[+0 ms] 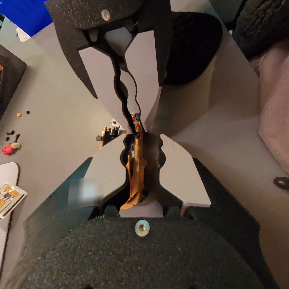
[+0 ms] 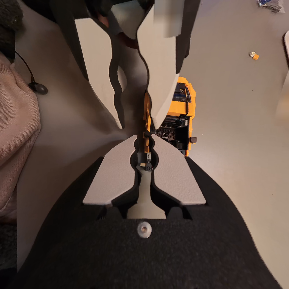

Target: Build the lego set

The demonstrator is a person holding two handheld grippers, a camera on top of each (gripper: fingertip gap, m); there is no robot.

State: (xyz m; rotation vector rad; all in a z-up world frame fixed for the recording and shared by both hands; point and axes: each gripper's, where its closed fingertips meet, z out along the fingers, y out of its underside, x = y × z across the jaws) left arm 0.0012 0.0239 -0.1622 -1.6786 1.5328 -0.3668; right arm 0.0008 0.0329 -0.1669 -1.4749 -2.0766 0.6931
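An orange toy brick car (image 2: 179, 107) with a black studded inside stands on the grey table (image 2: 234, 140). My right gripper (image 2: 144, 137) reaches it from the near end and is shut on its orange side wall (image 2: 147, 145), next to a small black peg (image 2: 147, 134). My left gripper (image 1: 143, 136) comes from the opposite end and is open. Its fingers straddle the same orange wall (image 1: 136, 172), with a gap on one side. Each gripper shows in the other's view, the right one (image 1: 137, 129) and the left one (image 2: 138, 127).
Loose small bricks lie on the table: red (image 1: 9, 149), orange (image 1: 18, 114), and an orange-and-white one (image 2: 254, 55). A sticker sheet (image 1: 9, 195) lies at the left, with a black ring (image 1: 281, 183) and pinkish fabric (image 1: 278, 109) at the right. A black cable end (image 2: 38, 88) lies beside the fabric. Less than 4 cm separates the two grippers' tips.
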